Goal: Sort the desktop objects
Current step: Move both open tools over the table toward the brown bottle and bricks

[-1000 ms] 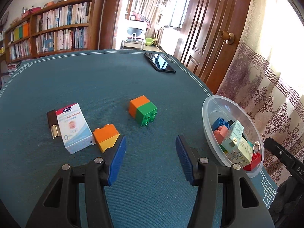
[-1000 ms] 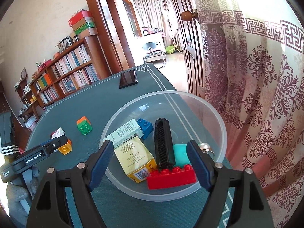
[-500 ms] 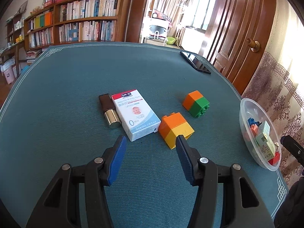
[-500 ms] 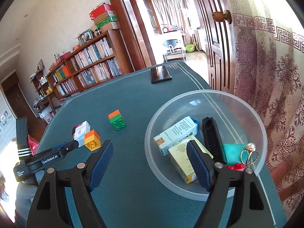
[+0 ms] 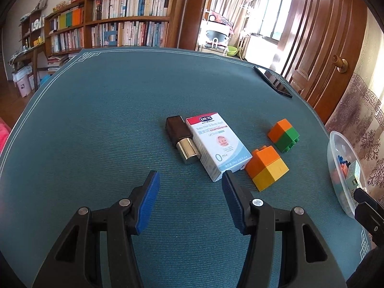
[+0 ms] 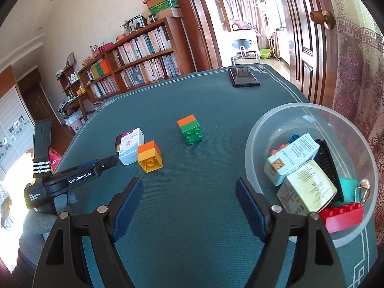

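Just ahead of the left tongs (image 5: pixel 188 182), open and empty: white box (image 5: pixel 217 147), lipstick (image 5: pixel 182 139) touching its left side, orange-yellow block (image 5: pixel 267 166); farther, orange-green block (image 5: pixel 284 135). Right tongs (image 6: pixel 188 190) wide, empty, clear bowl (image 6: pixel 271 124) at their right.

A long wooden bookshelf (image 5: pixel 115 19) full of books stands at the far left wall. On the right is a dark wooden door (image 5: pixel 321 40) – beside it a patterned curtain (image 6: pixel 360 72). Daylight comes through the far window (image 5: pixel 271 12).
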`<state>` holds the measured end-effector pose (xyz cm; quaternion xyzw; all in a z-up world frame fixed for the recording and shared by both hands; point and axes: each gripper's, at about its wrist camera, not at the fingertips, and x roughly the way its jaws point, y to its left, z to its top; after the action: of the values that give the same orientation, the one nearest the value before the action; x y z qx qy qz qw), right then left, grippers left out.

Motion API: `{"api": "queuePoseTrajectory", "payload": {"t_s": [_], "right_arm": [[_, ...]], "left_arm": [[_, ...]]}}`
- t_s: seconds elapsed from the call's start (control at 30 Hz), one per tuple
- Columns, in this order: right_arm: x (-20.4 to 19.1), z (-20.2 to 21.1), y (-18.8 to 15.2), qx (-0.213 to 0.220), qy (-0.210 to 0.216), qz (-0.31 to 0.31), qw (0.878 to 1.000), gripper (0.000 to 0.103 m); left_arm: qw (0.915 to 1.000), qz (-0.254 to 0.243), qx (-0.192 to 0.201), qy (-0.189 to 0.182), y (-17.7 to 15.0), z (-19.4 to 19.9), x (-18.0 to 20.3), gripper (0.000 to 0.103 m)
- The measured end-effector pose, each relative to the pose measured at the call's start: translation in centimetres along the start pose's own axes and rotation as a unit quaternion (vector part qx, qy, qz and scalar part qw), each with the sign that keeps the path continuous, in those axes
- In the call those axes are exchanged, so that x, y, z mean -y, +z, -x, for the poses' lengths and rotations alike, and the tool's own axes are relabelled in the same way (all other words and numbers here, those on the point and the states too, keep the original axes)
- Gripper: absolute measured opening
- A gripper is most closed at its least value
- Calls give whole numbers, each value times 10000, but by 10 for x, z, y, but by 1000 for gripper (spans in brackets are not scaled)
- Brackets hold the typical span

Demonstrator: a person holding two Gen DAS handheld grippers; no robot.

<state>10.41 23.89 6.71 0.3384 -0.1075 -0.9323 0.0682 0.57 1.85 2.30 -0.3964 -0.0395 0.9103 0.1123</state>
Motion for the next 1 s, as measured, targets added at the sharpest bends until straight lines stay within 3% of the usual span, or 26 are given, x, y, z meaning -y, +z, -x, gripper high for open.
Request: {"api": "queuePoseTrajectory", "payload": {"t_s": [0.23,1.0], "right_arm": [[-18,-17,-7,-225,193,213,9993,82],[-23,-39,-15,-533,272,237,9979,82]], "left_arm": [[9993,-187,-83,300,9,-13,-8,58],[9989,-172,-234,355,34,-44,-3,58]]}}
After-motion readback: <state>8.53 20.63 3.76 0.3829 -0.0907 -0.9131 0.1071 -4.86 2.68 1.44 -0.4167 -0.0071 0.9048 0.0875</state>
